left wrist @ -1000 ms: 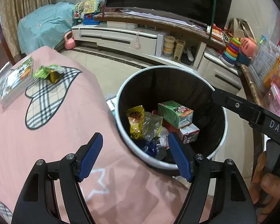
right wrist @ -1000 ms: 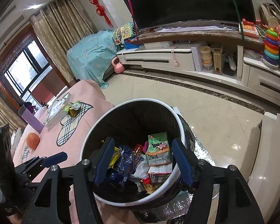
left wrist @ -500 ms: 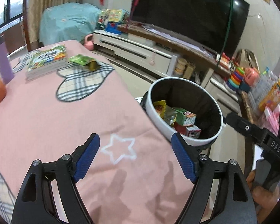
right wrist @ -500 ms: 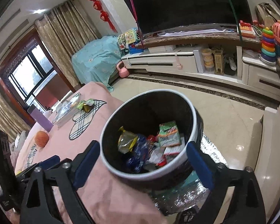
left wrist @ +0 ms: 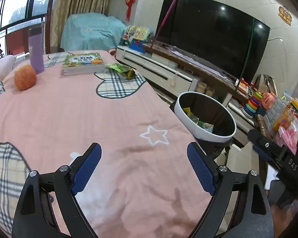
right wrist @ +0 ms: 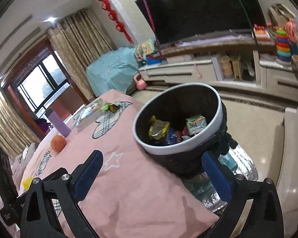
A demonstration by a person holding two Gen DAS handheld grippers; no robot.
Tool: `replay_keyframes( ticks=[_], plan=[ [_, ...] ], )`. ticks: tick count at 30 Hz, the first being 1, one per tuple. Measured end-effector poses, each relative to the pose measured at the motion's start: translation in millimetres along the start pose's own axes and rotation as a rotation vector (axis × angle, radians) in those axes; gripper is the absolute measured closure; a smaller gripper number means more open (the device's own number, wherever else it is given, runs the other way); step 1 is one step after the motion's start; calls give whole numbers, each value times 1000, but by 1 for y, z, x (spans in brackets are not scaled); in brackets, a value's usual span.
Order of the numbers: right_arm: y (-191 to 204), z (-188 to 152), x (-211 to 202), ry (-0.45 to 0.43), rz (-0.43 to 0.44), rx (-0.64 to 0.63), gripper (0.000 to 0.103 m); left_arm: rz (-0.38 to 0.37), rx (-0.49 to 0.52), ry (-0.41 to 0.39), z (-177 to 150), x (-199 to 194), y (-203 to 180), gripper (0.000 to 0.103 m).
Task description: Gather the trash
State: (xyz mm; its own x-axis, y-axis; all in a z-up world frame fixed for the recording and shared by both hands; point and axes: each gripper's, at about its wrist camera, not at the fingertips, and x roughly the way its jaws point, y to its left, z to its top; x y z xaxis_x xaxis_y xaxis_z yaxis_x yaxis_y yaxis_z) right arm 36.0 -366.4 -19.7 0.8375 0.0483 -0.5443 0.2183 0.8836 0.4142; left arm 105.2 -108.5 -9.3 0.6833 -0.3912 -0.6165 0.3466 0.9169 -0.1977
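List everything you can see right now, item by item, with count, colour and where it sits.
Trash bin: 1, black with white rim, beside the table's edge, holding wrappers and a green carton.
Wrapper: 1, green, on the table's far end beside the books.
Books: a stack, green cover, far end of table.
Orange fruit: 1, far left of table.
Bottle: 1, purple, upright behind the fruit.
Tablecloth: 1, pink with plaid hearts.
TV: 1, black, on the cabinet.
Stacking rings toy: 1, multicoloured, right of the cabinet.
Left gripper: open, empty, over the table.
Right gripper: open, empty, near the bin.
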Motion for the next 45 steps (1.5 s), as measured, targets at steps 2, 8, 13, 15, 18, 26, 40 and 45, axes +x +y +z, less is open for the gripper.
replay_keyframes(
  ticks=[2,8,13,15,18,26,40,45],
  plan=[
    [10,-3,-13,-64,2,-42,2,3,9,-30,-4,-10,-1,12],
    [42,-6,-57,-288,-89,-229,0,113,66,-255,-13,-48,-5,0],
    [39,-13,-50,-240,-72,-228,0,158,91,-286,-24,-51,-3,0],
    [34,-19,-43,-213,-65,-218,0,178,102,-280,-28,-47,-2,0],
    [31,-28,-39,-203,-71,-218,0,201,113,-288,-35,-46,1,0],
    [41,-47,-38,-233,-118,-283,0,203,101,-327,-47,-56,1,0],
    [45,-54,-43,-258,-135,-304,0,229,97,-326,-57,-62,7,0],
    [45,-54,-43,-259,-133,-298,0,232,98,-323,-57,-63,8,0]
  ],
)
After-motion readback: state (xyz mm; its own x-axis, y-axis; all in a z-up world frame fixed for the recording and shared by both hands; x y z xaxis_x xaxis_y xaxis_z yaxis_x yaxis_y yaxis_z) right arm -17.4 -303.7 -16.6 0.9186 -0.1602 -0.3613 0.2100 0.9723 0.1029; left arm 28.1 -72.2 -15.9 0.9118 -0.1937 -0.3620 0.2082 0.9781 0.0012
